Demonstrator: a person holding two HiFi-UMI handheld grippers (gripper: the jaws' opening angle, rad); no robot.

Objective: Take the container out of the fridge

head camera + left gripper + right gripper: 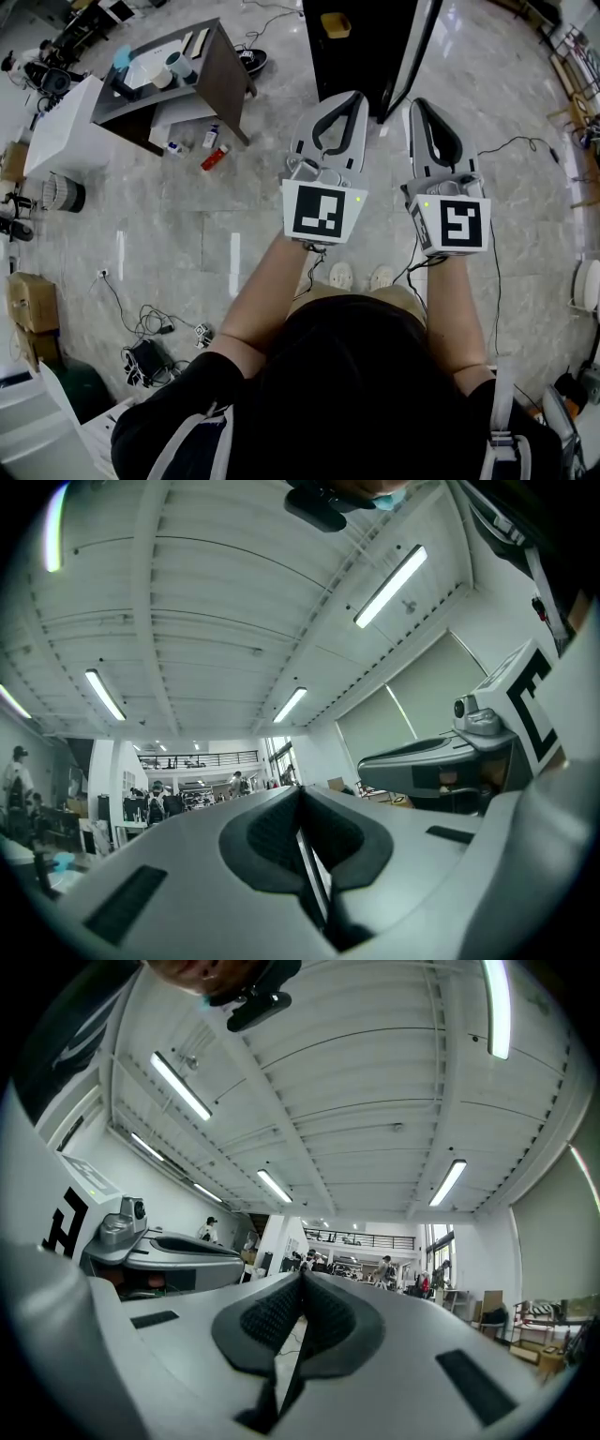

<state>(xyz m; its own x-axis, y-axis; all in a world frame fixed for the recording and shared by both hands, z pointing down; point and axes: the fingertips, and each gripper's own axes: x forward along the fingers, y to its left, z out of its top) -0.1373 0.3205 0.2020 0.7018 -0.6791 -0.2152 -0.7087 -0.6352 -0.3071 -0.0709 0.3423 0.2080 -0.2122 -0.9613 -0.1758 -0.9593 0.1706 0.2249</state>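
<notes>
A black fridge [361, 52] stands on the floor at the top centre of the head view, with a pale door edge [418, 47] beside it. No container shows in any view. My left gripper [349, 97] and right gripper [418, 104] are held up side by side in front of the fridge, both shut and empty. In the left gripper view the left gripper [300, 791] points at the ceiling with its jaws pressed together. The right gripper [302, 1279] likewise faces the ceiling lights in the right gripper view, with its jaws meeting at the tips.
A low grey table [220, 80] with cups stands at the upper left, with small bottles [215, 156] on the floor beside it. Cables [141, 323] and cardboard boxes [32, 302] lie at the left. The person's shoes [361, 277] are on the marble floor below the grippers.
</notes>
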